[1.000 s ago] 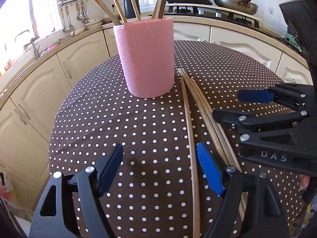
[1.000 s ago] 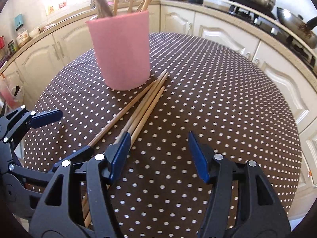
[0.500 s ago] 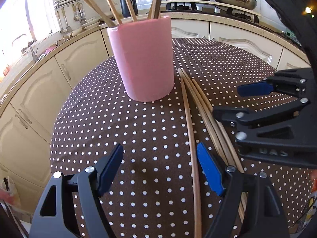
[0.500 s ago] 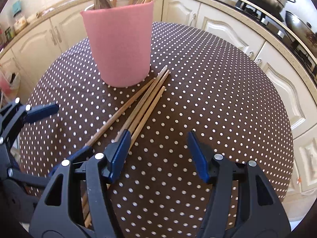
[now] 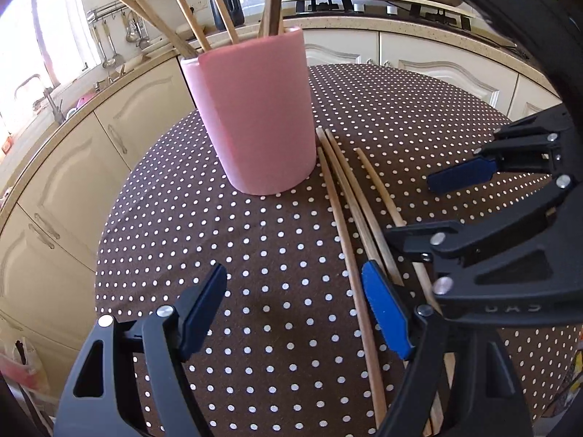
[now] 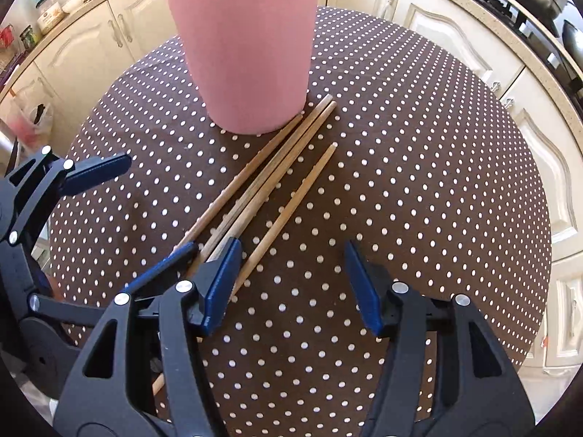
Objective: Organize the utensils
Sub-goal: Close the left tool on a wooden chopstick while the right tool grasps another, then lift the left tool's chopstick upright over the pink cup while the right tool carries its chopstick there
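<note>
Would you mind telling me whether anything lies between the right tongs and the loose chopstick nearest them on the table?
Nothing visible does. The right tongs are open, and the separated chopstick runs bare into their gap. The other three chopsticks lie to its left, by the pink cup.

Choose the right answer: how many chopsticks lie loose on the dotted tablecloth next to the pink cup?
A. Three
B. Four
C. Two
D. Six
B: the right wrist view shows four chopsticks flat on the tablecloth beside the pink cup, three close together and one a little apart toward the right.
</note>
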{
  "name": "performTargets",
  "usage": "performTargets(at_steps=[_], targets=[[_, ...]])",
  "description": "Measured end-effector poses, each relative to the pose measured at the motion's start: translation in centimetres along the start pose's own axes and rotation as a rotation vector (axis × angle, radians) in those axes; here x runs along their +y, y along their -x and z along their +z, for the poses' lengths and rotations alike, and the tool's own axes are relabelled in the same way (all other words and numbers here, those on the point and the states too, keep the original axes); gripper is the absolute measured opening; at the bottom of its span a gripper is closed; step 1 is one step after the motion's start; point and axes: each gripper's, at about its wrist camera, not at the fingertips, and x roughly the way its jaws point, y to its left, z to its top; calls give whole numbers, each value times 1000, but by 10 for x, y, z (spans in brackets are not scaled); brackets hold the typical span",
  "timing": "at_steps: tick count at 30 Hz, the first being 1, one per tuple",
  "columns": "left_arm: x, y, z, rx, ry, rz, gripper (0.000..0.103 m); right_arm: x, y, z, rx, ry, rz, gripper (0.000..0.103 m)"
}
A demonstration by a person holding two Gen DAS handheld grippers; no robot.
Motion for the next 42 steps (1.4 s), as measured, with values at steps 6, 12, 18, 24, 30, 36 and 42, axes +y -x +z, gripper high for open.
performTargets(at_steps=[6,12,18,24,30,36,42], targets=[[3,-5,7,39,4,-47,70,-16,6,-7,47,20,25,29],[-2,-10,24,99,15,-132,48,-42,6,-4,89,-19,107,16],[-8,-13,35,126,9,-141,36,-55,7,-4,93,-37,122,12],[-15,-11,39,141,13,-145,6,-57,9,-2,86,-45,115,6],[-17,-3,24,110,34,-147,5,-64,20,-22,33,-85,132,6],[-21,25,6,26,36,-188,5,-78,46,-52,-47,-142,193,6],[-23,61,-2,-81,47,-227,5,-91,79,-74,-147,-179,258,6]])
